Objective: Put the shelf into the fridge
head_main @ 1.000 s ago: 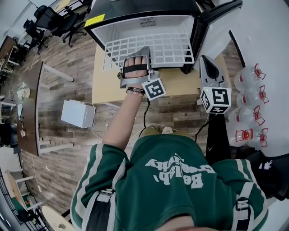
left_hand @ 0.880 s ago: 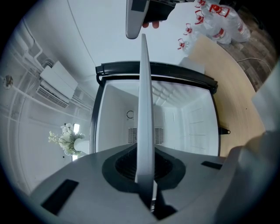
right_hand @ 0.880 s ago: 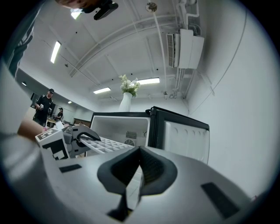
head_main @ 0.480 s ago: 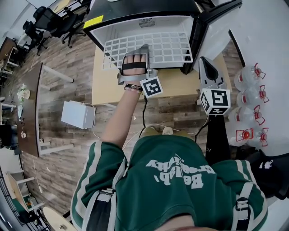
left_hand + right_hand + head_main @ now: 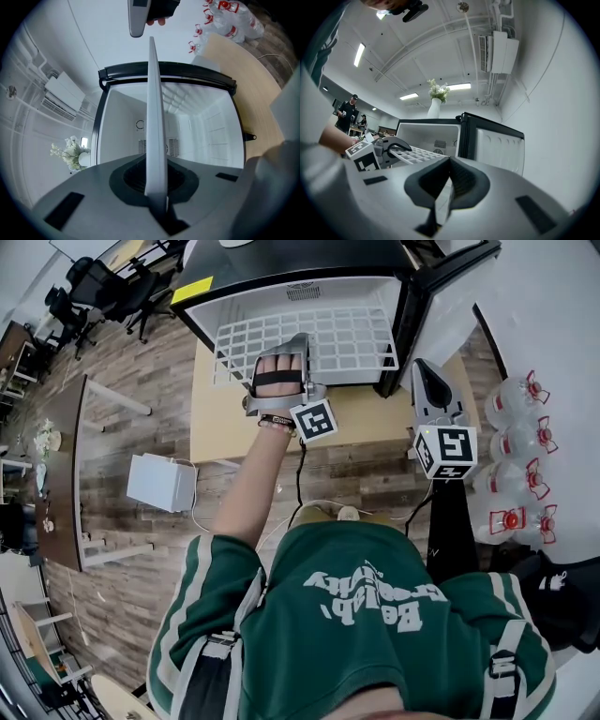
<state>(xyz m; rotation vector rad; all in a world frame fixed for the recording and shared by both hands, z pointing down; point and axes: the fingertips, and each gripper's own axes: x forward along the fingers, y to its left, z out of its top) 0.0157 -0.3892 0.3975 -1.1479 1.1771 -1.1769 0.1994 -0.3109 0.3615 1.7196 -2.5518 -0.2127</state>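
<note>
The white wire shelf [image 5: 323, 338] lies level, its far part inside the open fridge [image 5: 202, 298] and its near edge sticking out. My left gripper [image 5: 298, 343] is shut on that near edge. In the left gripper view the shelf [image 5: 155, 117] runs edge-on between the jaws of the left gripper [image 5: 157, 199] toward the white fridge interior [image 5: 117, 136]. My right gripper [image 5: 427, 369] hovers at the right beside the fridge door [image 5: 441, 296], apart from the shelf. Seen from its own camera, the right gripper [image 5: 439, 199] has its jaws together with nothing held, and the shelf [image 5: 417, 154] lies to the left.
The fridge stands on a low wooden platform [image 5: 225, 418]. Several water bottles [image 5: 520, 456] stand along the white wall at the right. A white box [image 5: 161, 479] and a cable [image 5: 300, 474] lie on the wood floor. A vase of flowers [image 5: 437, 101] stands on top of the fridge.
My left gripper and the shelf have edged slightly toward the fridge. The right gripper has stayed where it was.
</note>
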